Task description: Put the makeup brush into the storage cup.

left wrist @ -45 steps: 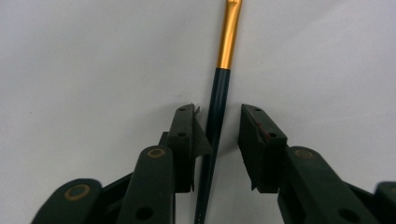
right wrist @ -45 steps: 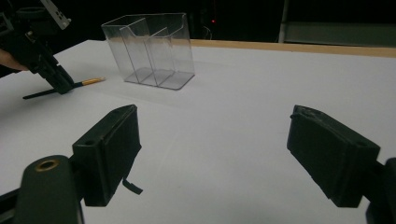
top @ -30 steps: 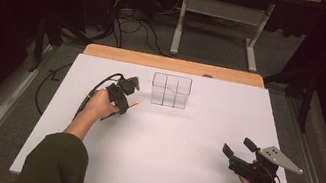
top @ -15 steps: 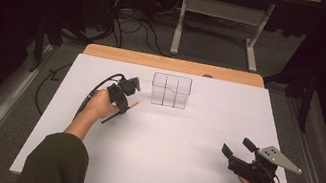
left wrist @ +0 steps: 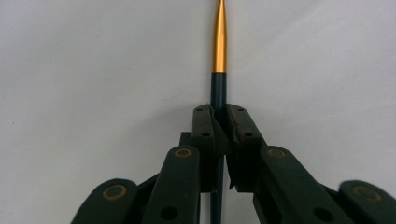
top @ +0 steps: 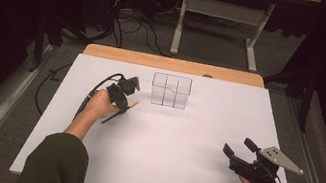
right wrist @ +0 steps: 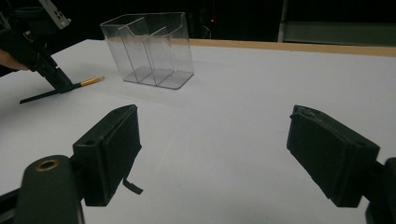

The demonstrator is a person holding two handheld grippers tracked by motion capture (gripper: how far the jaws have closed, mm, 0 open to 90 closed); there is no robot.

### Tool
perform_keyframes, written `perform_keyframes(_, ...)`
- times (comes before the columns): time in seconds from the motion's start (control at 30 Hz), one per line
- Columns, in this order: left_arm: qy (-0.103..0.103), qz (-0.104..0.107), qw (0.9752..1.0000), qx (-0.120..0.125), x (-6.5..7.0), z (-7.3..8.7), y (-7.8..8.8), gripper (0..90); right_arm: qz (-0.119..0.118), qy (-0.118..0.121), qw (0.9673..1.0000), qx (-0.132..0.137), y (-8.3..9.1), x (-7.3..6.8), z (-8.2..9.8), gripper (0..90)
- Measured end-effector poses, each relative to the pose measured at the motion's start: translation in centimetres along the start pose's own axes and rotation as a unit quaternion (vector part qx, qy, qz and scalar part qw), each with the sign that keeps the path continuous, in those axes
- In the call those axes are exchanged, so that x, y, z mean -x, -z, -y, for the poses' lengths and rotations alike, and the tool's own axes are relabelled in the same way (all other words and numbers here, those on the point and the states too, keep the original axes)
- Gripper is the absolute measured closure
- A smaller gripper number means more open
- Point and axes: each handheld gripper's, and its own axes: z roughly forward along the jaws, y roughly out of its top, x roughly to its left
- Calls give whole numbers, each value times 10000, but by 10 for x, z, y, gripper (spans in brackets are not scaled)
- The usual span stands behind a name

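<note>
Where pads clamp, pen seemingly hidden

A clear compartmented holder stands on the white table; cables lie beyond.

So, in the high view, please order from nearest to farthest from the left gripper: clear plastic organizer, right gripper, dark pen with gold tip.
1. Dark pen with gold tip, in its jaws.
2. Clear plastic organizer, just right.
3. Right gripper, far right.
</note>
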Motion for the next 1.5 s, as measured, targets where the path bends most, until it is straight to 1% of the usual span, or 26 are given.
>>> perform_keyframes(0.1, 30, 47, 10000, 70, -1, 2, 0, 825, 19, 6, 10000, -4, 0, 1, 0, 189)
perform_keyframes(0.3, 84, 99, 9998, 136, -3, 3, 0, 826, 15, 1, 10000, -9, -1, 1, 0, 189)
perform_keyframes(0.33, 88, 96, 9998, 132, -3, 3, 0, 826, 15, 1, 10000, -9, -1, 1, 0, 189)
perform_keyframes(0.37, 103, 37, 9999, 120, -3, 4, 1, 826, 24, 1, 10000, -13, -1, 1, 0, 189)
perform_keyframes(0.63, 192, 60, 9996, 193, -4, 8, 4, 826, 12, 8, 10000, 5, -1, 0, 0, 189)
perform_keyframes(0.7, 229, 63, 9994, 234, -5, 9, 6, 826, 10, 8, 10000, 1, -1, 0, 0, 189)
perform_keyframes(0.73, 247, 80, 9993, 278, -6, 10, 7, 826, 21, 3, 10000, -12, 0, 1, 0, 189)
perform_keyframes(0.77, 295, 110, 9988, 375, -6, 12, 11, 826, 26, 0, 10000, -15, -1, 0, 0, 189)
perform_keyframes(0.83, 326, 106, 9985, 423, -7, 12, 13, 826, 15, 1, 10000, -13, -1, 0, 0, 189)
perform_keyframes(0.93, 412, 119, 9975, 563, -8, 15, 19, 826, 19, -1, 10000, -12, 0, 1, 0, 189)
perform_keyframes(0.97, 461, 151, 9967, 646, -8, 18, 22, 826, 25, -22, 10000, -8, 0, 2, 0, 189)
perform_keyframes(1.0, 461, 151, 9967, 646, -8, 18, 22, 826, 25, -22, 10000, -8, 0, 2, 0, 189)
perform_keyframes(1.1, 495, 155, 9955, 796, -8, 22, 28, 826, 32, -20, 10000, -7, 0, 1, 0, 189)
perform_keyframes(1.2, 531, 184, 9936, 981, -8, 27, 35, 826, 35, -17, 10000, -2, -1, 0, 0, 189)
perform_keyframes(1.23, 538, 188, 9929, 1042, -8, 29, 37, 826, 31, -28, 10000, -2, -1, 0, 0, 189)
perform_keyframes(1.27, 573, 201, 9911, 1181, -7, 32, 41, 826, 5, -41, 10000, -13, -1, 0, 0, 189)
perform_keyframes(1.3, 573, 201, 9911, 1181, -7, 32, 41, 826, 5, -41, 10000, -13, -1, 0, 0, 189)
perform_keyframes(1.37, 600, 207, 9896, 1288, -7, 35, 44, 826, 17, -50, 10000, -33, -2, 1, 1, 189)
perform_keyframes(1.43, 652, 217, 9869, 1463, -7, 39, 50, 826, 18, -52, 10000, 15, 0, 3, 1, 189)
perform_keyframes(1.47, 652, 217, 9869, 1463, -7, 39, 50, 826, 40, -56, 10000, 18, 0, 3, 0, 189)
perform_keyframes(1.5, 674, 220, 9857, 1530, -7, 40, 52, 826, 37, -54, 10000, 26, 0, 3, 0, 189)
